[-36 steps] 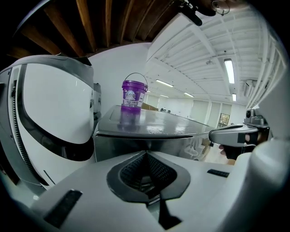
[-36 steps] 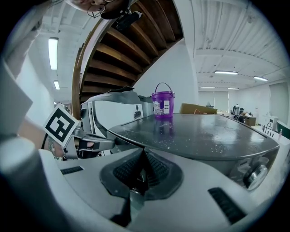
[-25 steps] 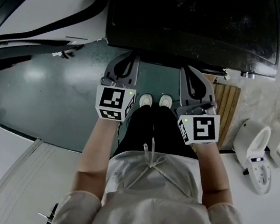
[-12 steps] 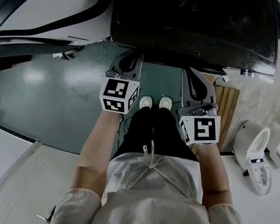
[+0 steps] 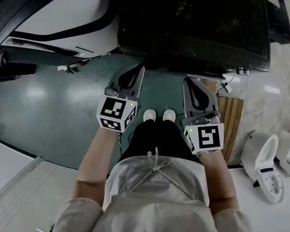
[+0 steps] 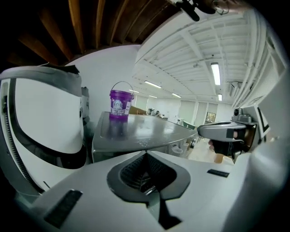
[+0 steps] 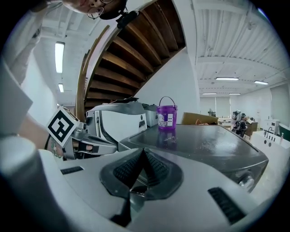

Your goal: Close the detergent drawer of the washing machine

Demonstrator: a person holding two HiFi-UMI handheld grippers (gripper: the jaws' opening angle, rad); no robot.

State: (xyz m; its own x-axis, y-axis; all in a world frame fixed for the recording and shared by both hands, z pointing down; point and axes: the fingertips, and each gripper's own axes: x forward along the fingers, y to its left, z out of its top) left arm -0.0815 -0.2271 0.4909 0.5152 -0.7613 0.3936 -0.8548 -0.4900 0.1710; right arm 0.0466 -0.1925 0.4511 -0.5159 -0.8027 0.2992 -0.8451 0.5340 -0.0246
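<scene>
Pale beige cloth, the person's shirt [image 5: 158,211], fills the bottom of the head view. Beyond it are dark trousers [image 5: 155,138] and white shoes [image 5: 158,115] on a green floor [image 5: 55,105]. The left gripper [image 5: 136,71] and the right gripper [image 5: 191,86] are held side by side above the floor. Each has its jaws pressed together with nothing between them.

Just past their tips stands the washing machine [image 5: 195,23], its dark, speckled top facing up. Its far edge is cut off by the top of the frame. The detergent drawer cannot be made out in any view, because the machine's front is hidden beneath the near edge of its top. A purple bucket [image 7: 166,117] with a handle stands toward the back of that top.

A large white rounded appliance [image 5: 58,9] crowds the machine's left side. To the right lie wooden slats [image 5: 231,125] and white toilets [image 5: 263,153]. Open floor stretches to the left of the grippers.
</scene>
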